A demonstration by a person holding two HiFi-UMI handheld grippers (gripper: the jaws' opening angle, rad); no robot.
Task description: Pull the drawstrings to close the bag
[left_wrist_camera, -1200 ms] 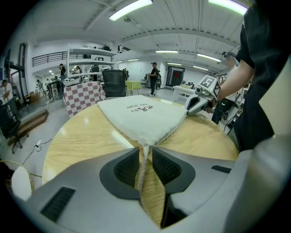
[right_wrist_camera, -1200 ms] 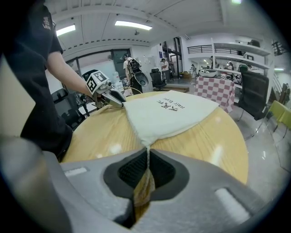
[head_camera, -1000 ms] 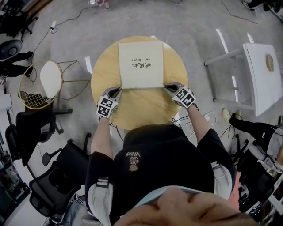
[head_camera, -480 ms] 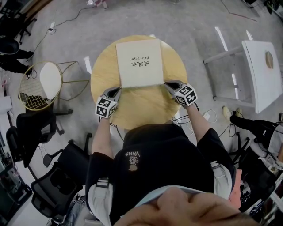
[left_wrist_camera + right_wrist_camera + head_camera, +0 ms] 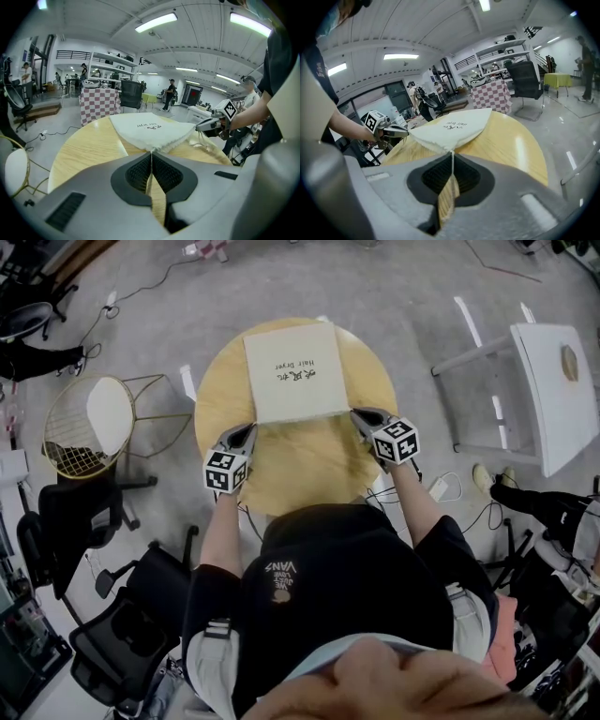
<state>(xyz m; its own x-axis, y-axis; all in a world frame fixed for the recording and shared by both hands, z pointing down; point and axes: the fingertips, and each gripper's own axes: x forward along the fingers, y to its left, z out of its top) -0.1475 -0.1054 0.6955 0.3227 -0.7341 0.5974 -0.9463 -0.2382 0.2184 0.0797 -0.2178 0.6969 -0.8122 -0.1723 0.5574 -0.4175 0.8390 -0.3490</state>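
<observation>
A white drawstring bag (image 5: 292, 371) with dark print lies flat on the round wooden table (image 5: 300, 465). My left gripper (image 5: 248, 430) is at the bag's near left corner and my right gripper (image 5: 358, 414) at its near right corner. In the left gripper view the jaws (image 5: 151, 153) are shut, with the bag (image 5: 149, 128) running to a point straight into them. In the right gripper view the jaws (image 5: 452, 152) are shut on a thin white drawstring coming off the bag (image 5: 454, 125). Each gripper shows in the other's view, the right gripper (image 5: 209, 124) and the left gripper (image 5: 392, 132).
A gold wire stool (image 5: 86, 423) stands left of the table and a white table (image 5: 555, 390) at the right. Black office chairs (image 5: 112, 634) crowd the lower left. Cables lie on the floor near the table's foot (image 5: 441, 488). A person's shoe (image 5: 534, 502) is at the right.
Both grippers have risen a little and rolled, staying at the bag's near corners. The bag's near edge has pulled taut between them.
</observation>
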